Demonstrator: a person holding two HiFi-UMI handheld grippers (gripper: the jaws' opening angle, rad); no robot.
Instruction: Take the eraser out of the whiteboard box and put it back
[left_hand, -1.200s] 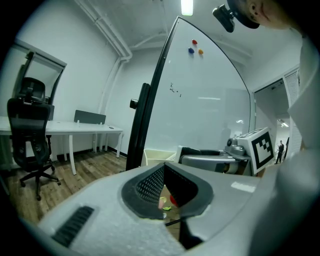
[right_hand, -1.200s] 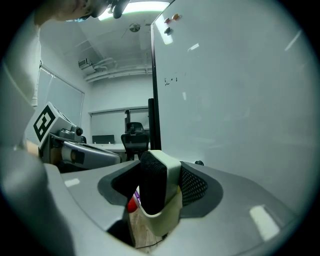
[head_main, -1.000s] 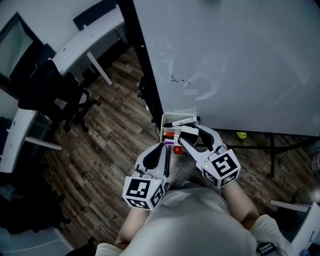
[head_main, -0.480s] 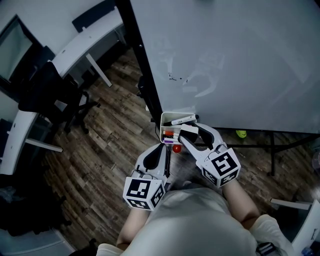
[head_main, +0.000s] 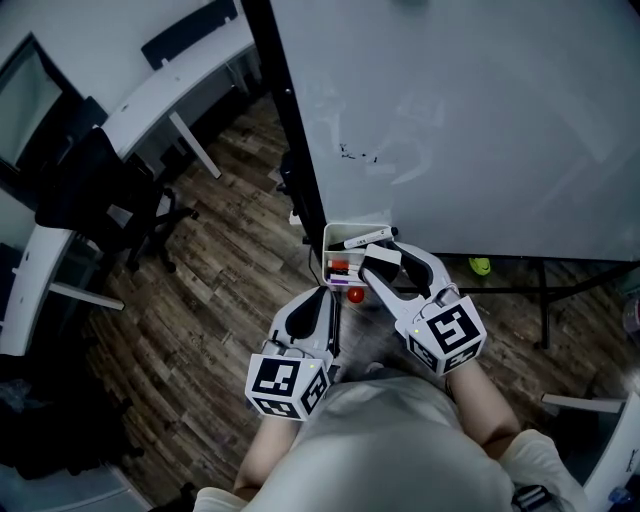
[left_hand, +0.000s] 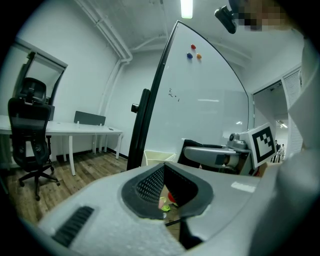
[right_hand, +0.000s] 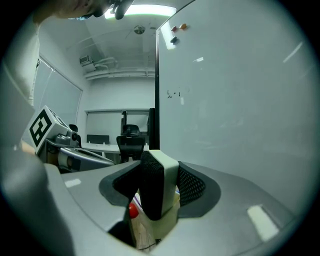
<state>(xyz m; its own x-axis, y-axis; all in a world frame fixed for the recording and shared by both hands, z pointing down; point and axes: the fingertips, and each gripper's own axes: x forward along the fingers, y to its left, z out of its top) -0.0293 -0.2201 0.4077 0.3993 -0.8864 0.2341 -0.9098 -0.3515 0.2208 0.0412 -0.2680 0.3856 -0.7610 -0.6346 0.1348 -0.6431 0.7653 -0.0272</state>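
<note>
The small white whiteboard box hangs at the lower edge of the whiteboard, beside its black post. Markers lie in it. The eraser, white-backed with black felt, sits just over the box's near right side, with my right gripper shut on it. In the right gripper view the eraser stands upright between the mesh pads, my right gripper clamped on both its sides. My left gripper is shut and empty, just short of the box's near left corner; the left gripper view shows the box ahead.
A red ball lies on the wooden floor under the box, and a green thing lies under the board. A black office chair and white desks stand to the left. The board's black post runs beside the box.
</note>
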